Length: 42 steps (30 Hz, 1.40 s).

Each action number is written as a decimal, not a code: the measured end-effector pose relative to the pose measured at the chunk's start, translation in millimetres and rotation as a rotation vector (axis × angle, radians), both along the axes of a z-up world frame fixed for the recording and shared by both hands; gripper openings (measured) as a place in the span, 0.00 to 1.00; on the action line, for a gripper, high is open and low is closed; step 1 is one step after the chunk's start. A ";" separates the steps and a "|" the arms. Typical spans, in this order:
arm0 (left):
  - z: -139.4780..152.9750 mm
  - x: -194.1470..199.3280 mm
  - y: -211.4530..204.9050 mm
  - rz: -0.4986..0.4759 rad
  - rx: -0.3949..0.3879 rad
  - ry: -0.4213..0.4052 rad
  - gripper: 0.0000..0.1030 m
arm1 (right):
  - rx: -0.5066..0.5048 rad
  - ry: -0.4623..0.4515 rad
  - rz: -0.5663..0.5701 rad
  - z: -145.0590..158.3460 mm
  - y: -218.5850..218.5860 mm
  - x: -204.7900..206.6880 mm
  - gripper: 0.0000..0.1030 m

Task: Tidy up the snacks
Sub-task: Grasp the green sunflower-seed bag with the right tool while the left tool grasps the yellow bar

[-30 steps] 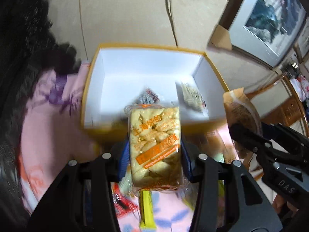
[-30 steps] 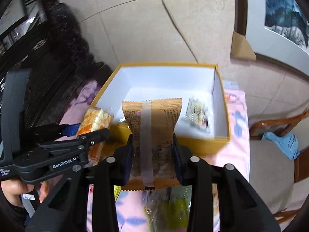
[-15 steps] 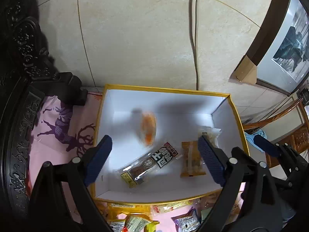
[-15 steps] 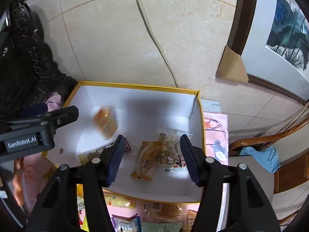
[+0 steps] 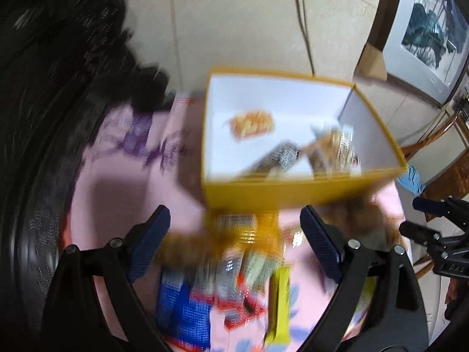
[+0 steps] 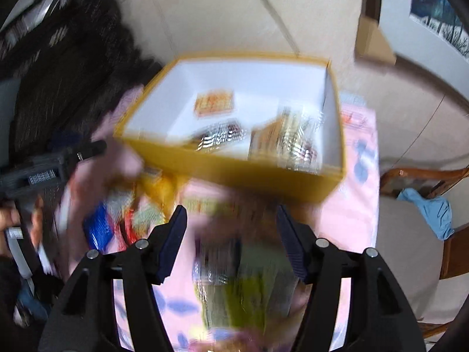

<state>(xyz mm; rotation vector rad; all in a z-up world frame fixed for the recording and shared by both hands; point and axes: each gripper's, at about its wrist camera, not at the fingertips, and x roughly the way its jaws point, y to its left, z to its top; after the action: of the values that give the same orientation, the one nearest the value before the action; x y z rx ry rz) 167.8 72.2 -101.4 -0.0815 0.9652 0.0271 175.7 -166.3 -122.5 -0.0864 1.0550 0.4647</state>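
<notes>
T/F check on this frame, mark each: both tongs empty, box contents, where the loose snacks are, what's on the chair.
1. Both tongs hold a snack. False: the left tongs and right tongs are open with nothing clamped; both have just been opening.
2. The yellow box is empty. False: an orange-labelled packet and other wrapped snacks lie in it.
3. Loose snacks lie on the pink cloth in front of the box. True.
4. A blue cloth lies on the wooden chair. True.
5. The box is white outside, yellow inside. False: yellow outside, white inside.
</notes>
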 end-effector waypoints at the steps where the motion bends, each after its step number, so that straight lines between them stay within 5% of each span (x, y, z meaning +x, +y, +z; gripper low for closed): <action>1: -6.0 -10.8 2.4 0.004 -0.010 0.011 0.89 | -0.018 0.010 0.018 -9.7 0.2 -12.1 0.62; 6: -40.1 -76.6 16.3 0.018 -0.095 0.082 0.89 | -0.121 0.083 0.019 -61.2 -9.8 -61.2 0.62; 10: -59.1 -104.3 16.7 -0.005 -0.088 0.128 0.89 | -0.104 0.144 -0.030 -87.3 -24.4 -68.9 0.62; 21: -61.9 -108.5 28.8 0.037 -0.103 0.140 0.89 | 0.005 0.167 -0.012 -114.8 -3.9 -64.9 0.70; 26: -67.1 -111.7 28.3 0.041 -0.121 0.159 0.89 | -0.099 0.183 0.029 -128.6 19.3 -79.6 0.88; 29: -68.1 -112.4 24.8 0.029 -0.120 0.160 0.89 | -0.166 0.111 0.006 -133.9 35.3 -92.4 0.89; 39: -74.8 -102.5 -4.2 -0.028 -0.178 0.177 0.89 | -0.024 0.006 -0.101 -109.5 13.3 -86.7 0.31; 42: -88.3 -91.1 -40.8 -0.109 -0.166 0.201 0.89 | -0.011 0.024 -0.092 -106.2 10.0 -83.4 0.31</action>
<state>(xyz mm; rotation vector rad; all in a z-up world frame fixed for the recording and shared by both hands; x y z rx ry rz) 76.7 31.5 -189.6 -0.1813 1.1709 -0.1481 92.3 -156.3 -228.7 -0.0416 1.0799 0.3779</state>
